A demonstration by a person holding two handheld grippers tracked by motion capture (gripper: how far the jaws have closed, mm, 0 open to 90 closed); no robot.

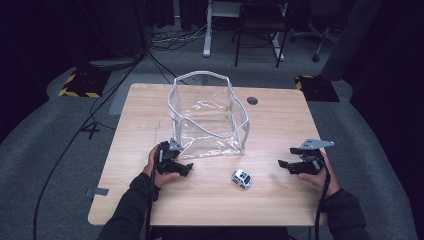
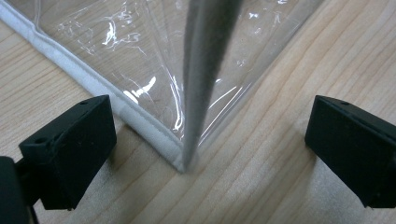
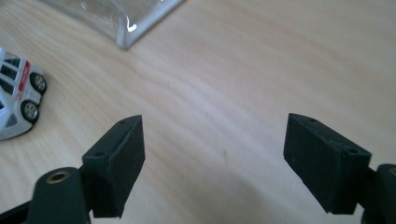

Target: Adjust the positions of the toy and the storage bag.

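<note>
Left tool point(image 1: 184, 165): wide, astride bag point(image 1: 207, 117) corner; may crumple it.
Right tool point(image 1: 286, 157): wide, empty; toy car point(image 1: 241, 178), lower centre, may roll.

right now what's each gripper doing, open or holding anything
left gripper: open, empty, jaws either side of the clear bag's bottom corner.
right gripper: open, empty, above bare table.

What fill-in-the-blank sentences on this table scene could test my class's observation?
1. The toy car stands on the ____ table.
2. The clear plastic bag stands open, with ____ inside it.
3. The left gripper has its jaws to either side of the bag's bottom ____.
4. The right gripper has its jaws ____, with bare wood between them.

Missing words: wooden; nothing; corner; open
</note>
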